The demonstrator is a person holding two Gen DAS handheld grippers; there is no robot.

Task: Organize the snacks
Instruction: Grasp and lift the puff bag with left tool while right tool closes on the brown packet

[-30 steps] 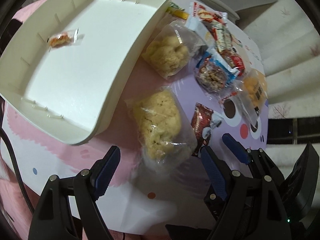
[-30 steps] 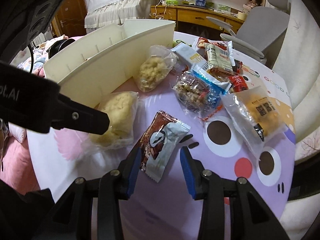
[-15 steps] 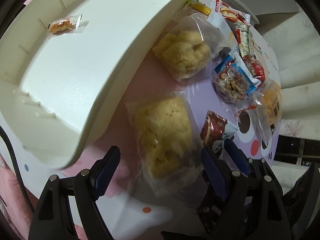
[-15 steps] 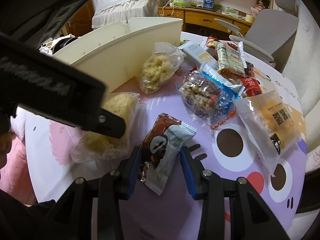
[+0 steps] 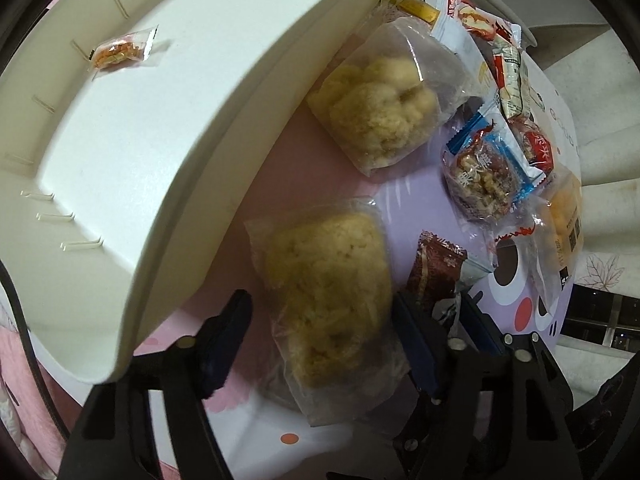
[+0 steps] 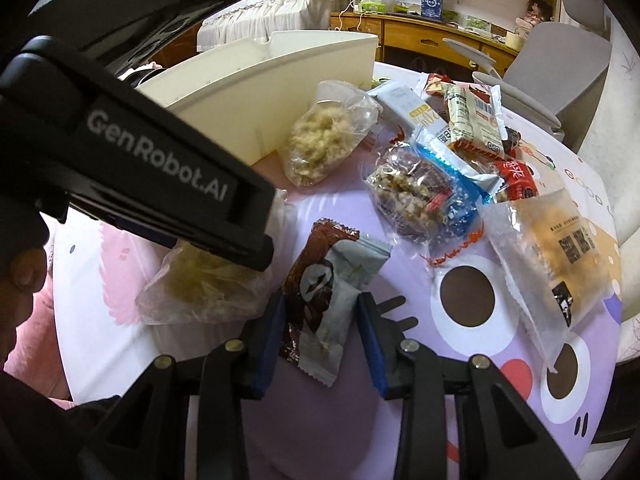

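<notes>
A clear bag of yellow crumbly snack (image 5: 328,300) lies on the table beside the white bin (image 5: 192,168). My left gripper (image 5: 320,336) points down over the bag with a finger on each side. Its jaws are closing and the left pad still stands clear of the bag. Just to the right lies a brown-and-white packet (image 6: 320,300). My right gripper (image 6: 322,340) is closing on the packet, and its pads touch both long edges. One small orange wrapped snack (image 5: 120,50) lies inside the bin.
A second clear bag of yellow snack (image 5: 380,108) lies against the bin wall. Beyond are a blue nut-bar packet (image 6: 420,196), a red packet (image 6: 516,180), a clear bag of orange crackers (image 6: 560,256) and several more wrappers. A grey chair (image 6: 560,60) stands behind the table.
My left gripper has come down over the nearer clear bag and its jaws have narrowed. The right jaws have drawn in a little onto the brown-and-white packet.
</notes>
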